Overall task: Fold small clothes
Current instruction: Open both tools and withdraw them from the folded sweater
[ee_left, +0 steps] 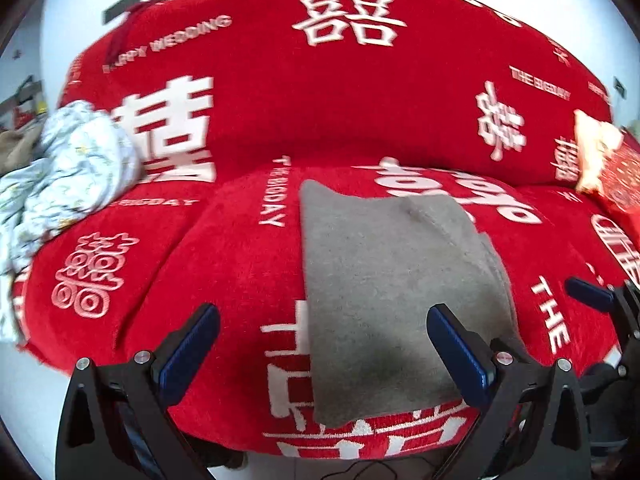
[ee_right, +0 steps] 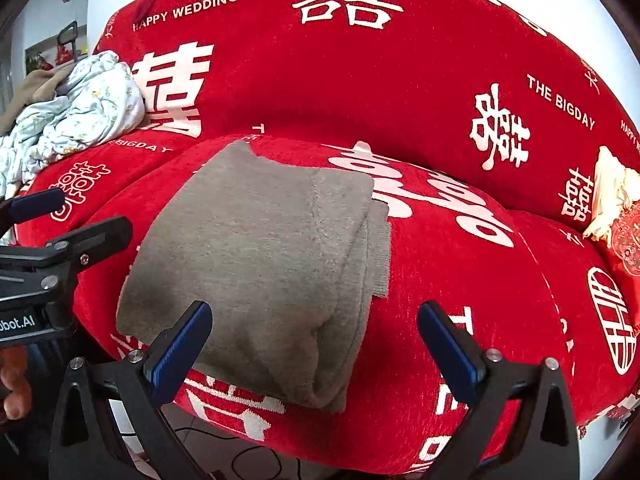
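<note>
A grey knitted garment (ee_left: 384, 288) lies folded into a rectangle on the middle seat cushion of a red sofa (ee_left: 240, 264); it also shows in the right wrist view (ee_right: 264, 256), with its folded layers stacked at the right edge. My left gripper (ee_left: 324, 320) is open and empty, hovering just in front of the garment's near edge. My right gripper (ee_right: 314, 320) is open and empty, close above the garment's near right corner. The left gripper also shows in the right wrist view (ee_right: 60, 216) at the far left.
A crumpled pale floral cloth (ee_left: 76, 160) is piled on the sofa's left seat, also in the right wrist view (ee_right: 80, 112). A cream and red cushion (ee_right: 616, 208) lies at the right end. The sofa's front edge drops to a floor with cables (ee_right: 248, 456).
</note>
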`<action>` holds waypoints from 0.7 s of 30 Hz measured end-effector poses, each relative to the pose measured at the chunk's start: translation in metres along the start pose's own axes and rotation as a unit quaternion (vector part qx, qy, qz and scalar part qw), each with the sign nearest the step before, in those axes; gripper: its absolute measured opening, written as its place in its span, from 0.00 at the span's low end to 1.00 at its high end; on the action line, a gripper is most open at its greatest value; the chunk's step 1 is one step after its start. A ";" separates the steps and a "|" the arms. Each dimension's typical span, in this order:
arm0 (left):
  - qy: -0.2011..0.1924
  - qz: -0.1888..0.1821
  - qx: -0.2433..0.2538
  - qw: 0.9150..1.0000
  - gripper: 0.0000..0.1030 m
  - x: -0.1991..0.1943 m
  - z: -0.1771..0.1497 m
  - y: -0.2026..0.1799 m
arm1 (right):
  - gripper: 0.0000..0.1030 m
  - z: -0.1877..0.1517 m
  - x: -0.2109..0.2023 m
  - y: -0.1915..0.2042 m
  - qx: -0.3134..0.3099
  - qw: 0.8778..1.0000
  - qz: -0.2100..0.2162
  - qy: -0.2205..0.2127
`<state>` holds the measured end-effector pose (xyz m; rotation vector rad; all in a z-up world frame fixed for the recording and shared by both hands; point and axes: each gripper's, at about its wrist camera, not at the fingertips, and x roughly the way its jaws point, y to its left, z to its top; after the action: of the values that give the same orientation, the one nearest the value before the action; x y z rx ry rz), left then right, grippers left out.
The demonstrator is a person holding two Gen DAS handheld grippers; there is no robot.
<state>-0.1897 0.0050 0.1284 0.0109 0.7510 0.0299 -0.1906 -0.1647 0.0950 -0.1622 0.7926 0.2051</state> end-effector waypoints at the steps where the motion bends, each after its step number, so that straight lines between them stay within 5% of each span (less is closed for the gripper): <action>1: -0.005 0.013 -0.006 1.000 1.00 -0.004 -0.001 0.000 | 0.99 0.000 -0.001 0.000 0.001 1.000 0.000 -0.001; 7: -0.001 0.058 -0.010 0.998 1.00 -0.009 -0.003 0.000 | 0.99 0.001 -0.005 -0.002 0.002 1.000 0.000 -0.007; 21: 0.021 0.045 0.006 0.999 1.00 -0.008 -0.007 -0.006 | 0.99 0.001 -0.012 0.000 0.002 1.000 0.008 -0.012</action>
<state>-0.2001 -0.0010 0.1284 0.0554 0.7921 0.1114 -0.1980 -0.1664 0.1039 -0.1501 0.7713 0.2207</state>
